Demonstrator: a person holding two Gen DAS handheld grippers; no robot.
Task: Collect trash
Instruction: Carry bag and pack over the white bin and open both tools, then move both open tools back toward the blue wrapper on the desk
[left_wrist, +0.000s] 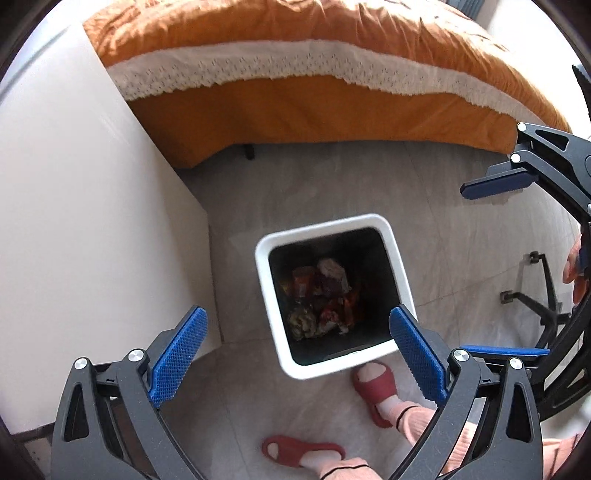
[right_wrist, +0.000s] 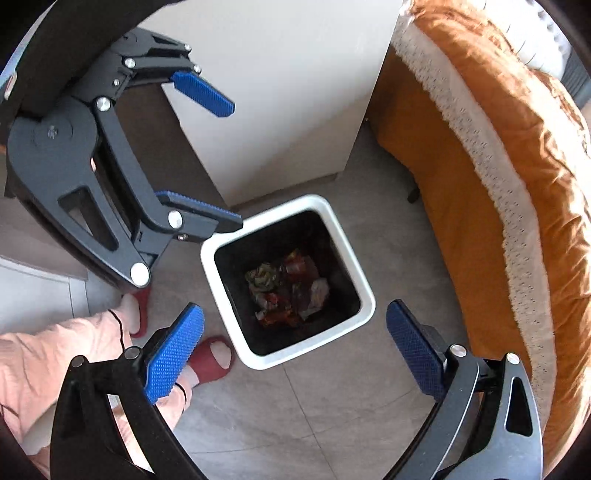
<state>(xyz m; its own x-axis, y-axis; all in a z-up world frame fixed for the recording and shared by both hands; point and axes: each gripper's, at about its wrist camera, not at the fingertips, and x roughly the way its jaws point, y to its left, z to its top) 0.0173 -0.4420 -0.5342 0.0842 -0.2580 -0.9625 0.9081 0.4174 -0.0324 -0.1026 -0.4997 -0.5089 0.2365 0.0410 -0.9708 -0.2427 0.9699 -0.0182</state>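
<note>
Left wrist view | left gripper (left_wrist: 298, 354) poised wide over white bin (left_wrist: 395, 240) on the floor, holding nothing; right gripper (right_wrist: 294, 347) also spread, empty | crumpled trash (right_wrist: 286, 291) lies at the bin's bottom; likely a drop finished

Your white square plastic bin (right_wrist: 356, 280) looked smooth w/ a slight sheen, dark matt inside. Crumpled paper and glossy wrapper trash (left_wrist: 321, 295) lay in it. Blue finger pads (right_wrist: 173, 360) were rough, knobbly rubber; black arms matt w/ shiny metal rivets. Orange cloth bedspread (left_wrist: 295, 40) was wrinkled, w/ lace trim; grey floor tiles (right_wrist: 317, 413) were matt.
</note>
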